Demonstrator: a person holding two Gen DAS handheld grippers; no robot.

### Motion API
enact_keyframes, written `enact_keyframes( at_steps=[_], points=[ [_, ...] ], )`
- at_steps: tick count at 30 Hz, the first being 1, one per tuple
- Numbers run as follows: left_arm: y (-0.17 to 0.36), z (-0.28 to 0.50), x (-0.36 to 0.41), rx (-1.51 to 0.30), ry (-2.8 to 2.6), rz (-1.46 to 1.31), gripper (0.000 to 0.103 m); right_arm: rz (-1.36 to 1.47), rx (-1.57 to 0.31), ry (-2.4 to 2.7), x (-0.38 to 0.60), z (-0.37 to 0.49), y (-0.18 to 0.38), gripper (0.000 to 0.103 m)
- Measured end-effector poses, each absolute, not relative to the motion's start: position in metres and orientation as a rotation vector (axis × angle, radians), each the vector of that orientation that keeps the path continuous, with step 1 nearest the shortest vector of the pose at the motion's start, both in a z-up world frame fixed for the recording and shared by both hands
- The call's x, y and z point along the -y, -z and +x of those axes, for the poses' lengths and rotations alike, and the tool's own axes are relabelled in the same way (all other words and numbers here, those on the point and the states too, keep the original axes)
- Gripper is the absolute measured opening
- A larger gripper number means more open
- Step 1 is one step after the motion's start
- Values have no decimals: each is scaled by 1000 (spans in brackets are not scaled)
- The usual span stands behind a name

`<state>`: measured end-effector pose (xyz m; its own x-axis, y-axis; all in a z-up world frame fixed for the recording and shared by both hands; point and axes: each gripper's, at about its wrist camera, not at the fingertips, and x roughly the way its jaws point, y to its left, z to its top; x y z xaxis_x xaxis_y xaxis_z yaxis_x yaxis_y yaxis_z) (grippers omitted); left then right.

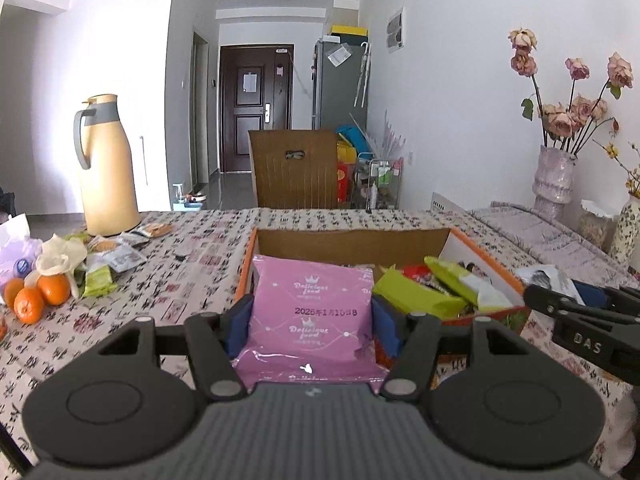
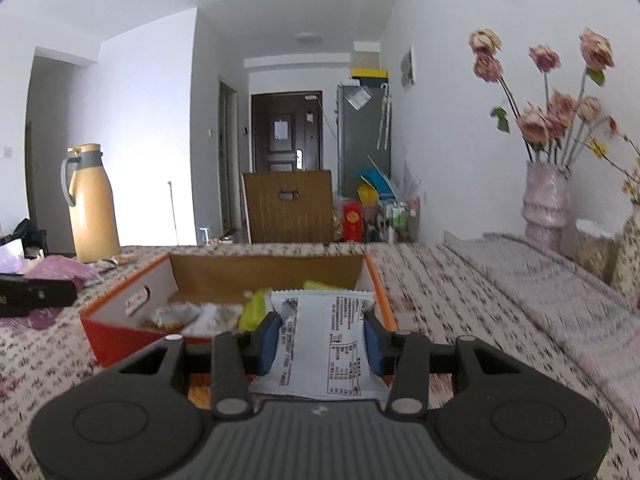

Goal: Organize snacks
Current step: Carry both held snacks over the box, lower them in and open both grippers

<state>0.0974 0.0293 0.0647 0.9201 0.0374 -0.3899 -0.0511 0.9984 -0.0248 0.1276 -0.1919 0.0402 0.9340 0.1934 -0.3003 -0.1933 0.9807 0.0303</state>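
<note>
Black ribbed gripper bodies, blue-padded fingers (image 1: 386, 322), silver screws

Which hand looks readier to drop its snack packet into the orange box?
Probably the right. Its gripper holds the white packet with the packet's far end already over the orange box. The left gripper holds the pink packet nearer that box's outer wall.

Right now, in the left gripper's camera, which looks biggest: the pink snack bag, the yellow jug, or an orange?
1. pink snack bag, though it's nearest the camera
2. yellow jug
3. orange
</note>
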Motion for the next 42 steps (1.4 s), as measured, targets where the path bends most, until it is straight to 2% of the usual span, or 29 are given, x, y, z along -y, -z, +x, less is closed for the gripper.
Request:
enact_keyframes(
  at_steps=[10, 24, 33, 42],
  points=[
    [-77, 139, -26, -387, -71, -48, 63, -7, -286, -236, 171, 176, -59, 43],
    [-73, 210, -27, -397, -127, -86, 63, 8, -336, -253, 152, 245, -51, 43],
    [-46, 227, -34, -451, -119, -100, 63, 19, -393, -259, 155, 258, -30, 43],
    [-45, 220, -28, -430, -105, -92, 63, 10, -404, -253, 153, 256, -26, 43]
  ],
)
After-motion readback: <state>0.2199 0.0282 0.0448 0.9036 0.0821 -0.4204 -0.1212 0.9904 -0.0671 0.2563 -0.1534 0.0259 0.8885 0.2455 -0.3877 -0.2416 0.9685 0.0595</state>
